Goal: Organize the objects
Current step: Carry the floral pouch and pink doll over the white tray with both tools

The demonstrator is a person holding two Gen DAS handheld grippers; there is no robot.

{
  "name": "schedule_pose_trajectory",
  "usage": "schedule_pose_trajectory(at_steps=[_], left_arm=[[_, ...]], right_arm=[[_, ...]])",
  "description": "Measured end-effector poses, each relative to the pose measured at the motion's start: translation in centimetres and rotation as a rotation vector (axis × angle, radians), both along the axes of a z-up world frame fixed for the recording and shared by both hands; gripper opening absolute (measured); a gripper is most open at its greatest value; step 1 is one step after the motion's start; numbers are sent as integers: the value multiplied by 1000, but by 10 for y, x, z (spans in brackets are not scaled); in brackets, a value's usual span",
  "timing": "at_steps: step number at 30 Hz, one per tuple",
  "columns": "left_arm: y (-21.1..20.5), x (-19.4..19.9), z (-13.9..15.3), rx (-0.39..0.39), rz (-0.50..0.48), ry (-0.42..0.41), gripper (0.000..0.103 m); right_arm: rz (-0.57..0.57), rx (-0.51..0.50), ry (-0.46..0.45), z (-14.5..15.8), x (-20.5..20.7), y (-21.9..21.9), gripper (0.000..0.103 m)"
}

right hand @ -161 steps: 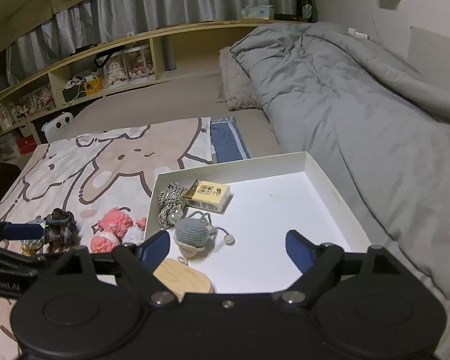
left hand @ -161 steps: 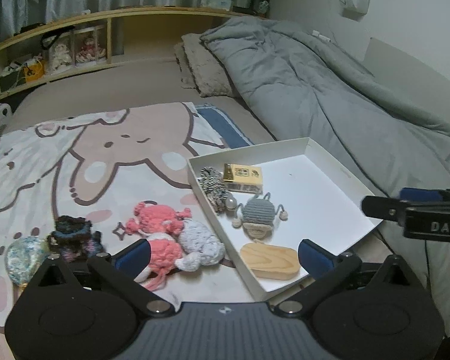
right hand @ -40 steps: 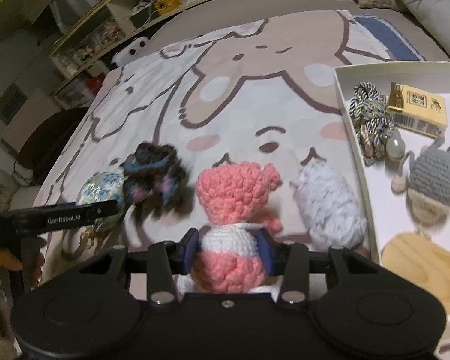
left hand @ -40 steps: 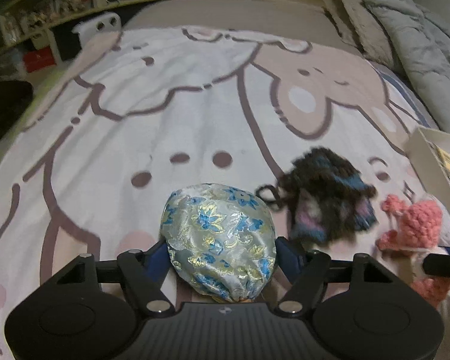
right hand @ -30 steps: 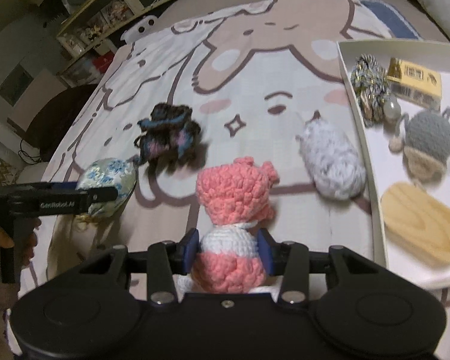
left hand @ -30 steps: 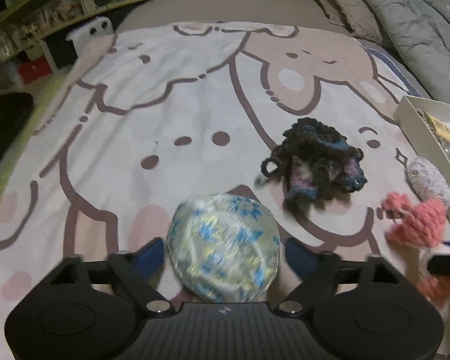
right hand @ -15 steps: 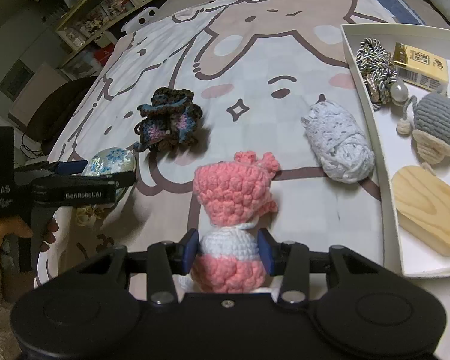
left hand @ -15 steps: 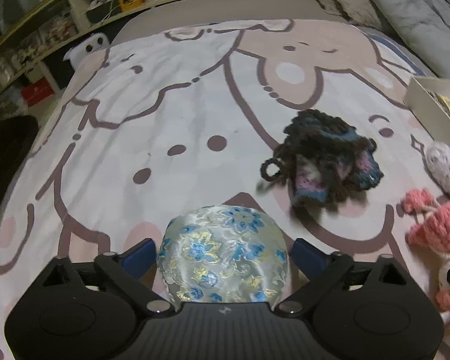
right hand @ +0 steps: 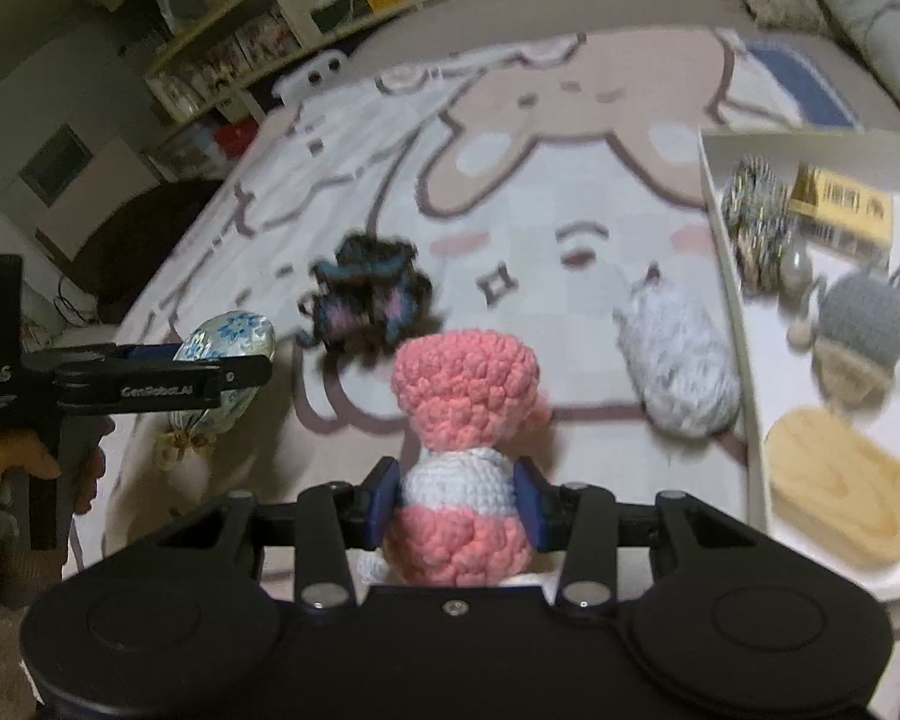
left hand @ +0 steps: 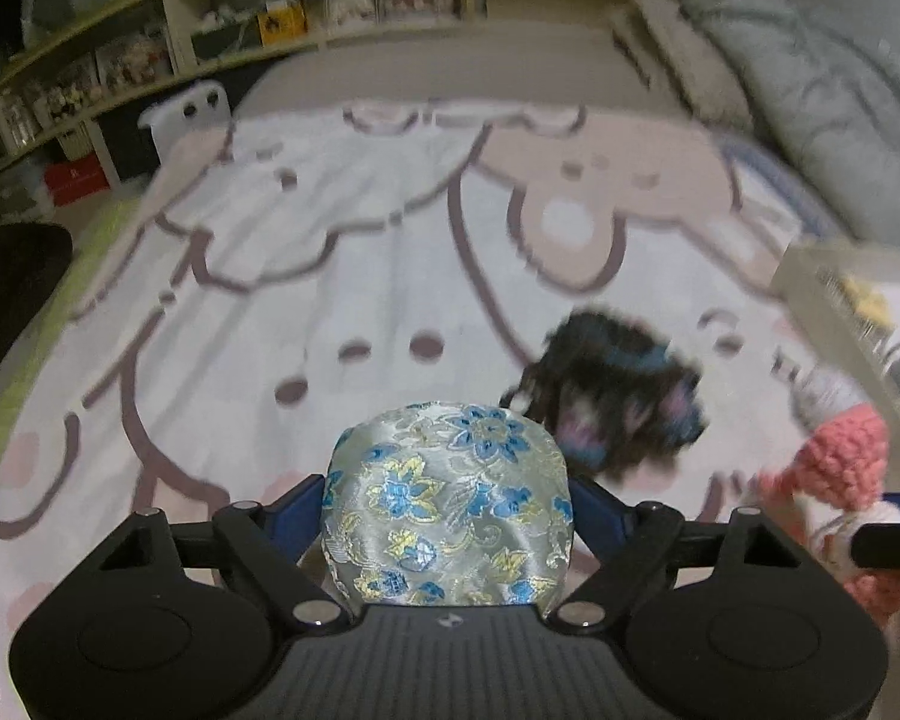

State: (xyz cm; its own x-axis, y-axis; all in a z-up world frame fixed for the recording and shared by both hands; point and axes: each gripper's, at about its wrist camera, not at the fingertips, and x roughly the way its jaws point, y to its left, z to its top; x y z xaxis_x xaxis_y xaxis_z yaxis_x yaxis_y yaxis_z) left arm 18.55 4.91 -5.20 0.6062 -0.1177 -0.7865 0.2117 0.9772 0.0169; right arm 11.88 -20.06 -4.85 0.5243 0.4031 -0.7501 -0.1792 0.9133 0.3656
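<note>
the left gripper point(left hand: 447, 510) is clamped on a silky floral pouch point(left hand: 447, 501), lifted just above the cartoon blanket point(left hand: 330, 276) on the bed, while the right gripper point(right hand: 457, 495) pinches a pink crochet doll point(right hand: 465, 414) by its white middle, upright. a dark crochet piece point(right hand: 369, 294) lies on the blanket between the two, and a pale grey yarn bundle point(right hand: 678, 375) sits just beside the white tray point(right hand: 729, 276), which holds a wooden block point(right hand: 843, 507), a grey crochet toy point(right hand: 864, 324), a yellow box point(right hand: 840, 219) and a twisted cord point(right hand: 756, 222)
</note>
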Motion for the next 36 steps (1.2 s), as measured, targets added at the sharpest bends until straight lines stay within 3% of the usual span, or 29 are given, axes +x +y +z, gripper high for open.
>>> schedule_pose_trajectory(at_steps=[10,19,26,36], left_arm=[[-9,-18,43,-96,-5,-121,86],[-33,-25,64,-129,-25,-193,86],[-73,-28,71,-154,-101,-206,86],[-154,-23,75,-211,-202,-211,86]], right_arm=[[-29,39,-124,39,-4,-17,43],[-71,19,-205,73,-5,-47,43],[-136,-58,-253,90,-8,-99,43],[-229,-154,-247,88,1,-186,43]])
